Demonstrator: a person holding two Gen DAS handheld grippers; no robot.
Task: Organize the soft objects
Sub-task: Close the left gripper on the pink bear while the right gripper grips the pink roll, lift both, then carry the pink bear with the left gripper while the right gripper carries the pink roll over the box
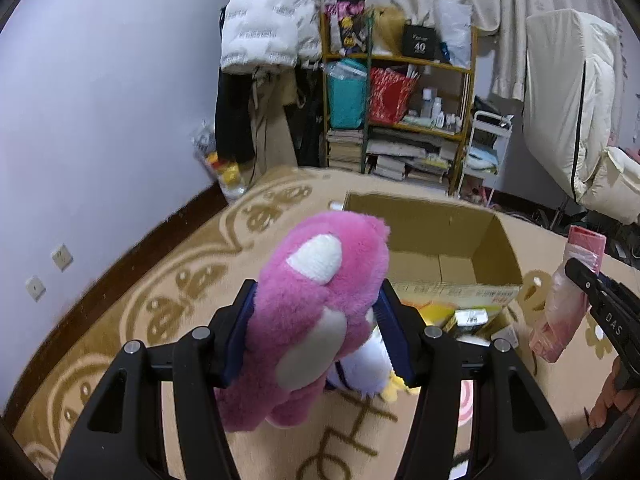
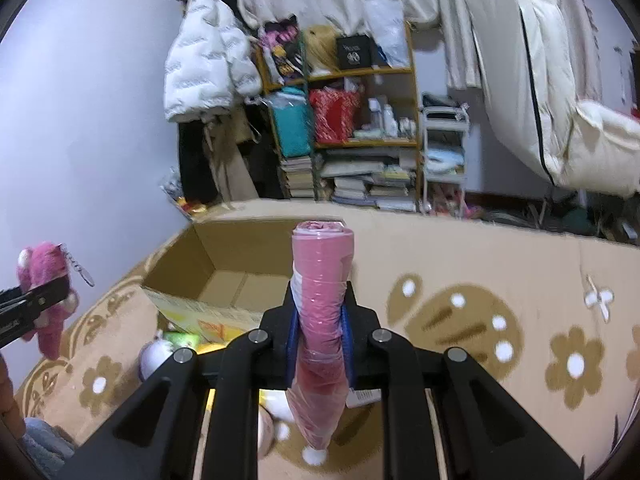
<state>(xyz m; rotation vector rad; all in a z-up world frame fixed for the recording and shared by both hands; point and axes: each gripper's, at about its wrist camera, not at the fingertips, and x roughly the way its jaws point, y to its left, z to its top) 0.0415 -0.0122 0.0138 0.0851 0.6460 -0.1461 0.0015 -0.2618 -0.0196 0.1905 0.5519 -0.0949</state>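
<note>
Left wrist view: left gripper [image 1: 316,328] clamped around a pink plush [image 1: 316,312], blue fingers [image 1: 394,336] squeezing both sides at mid-body, probably so the floppy thing doesn't slip. Held up over the rug [image 1: 160,280], just short of the open box [image 1: 436,256], which looks like the drop spot. More soft toys down below on the rug.

Right wrist view: right gripper [image 2: 320,320] pinched nearly closed on a pink bag roll [image 2: 322,312], standing upright between the fingers [image 2: 347,336], gripped low-middle for balance. Box [image 2: 240,264] ahead-left, looks empty inside.
</note>
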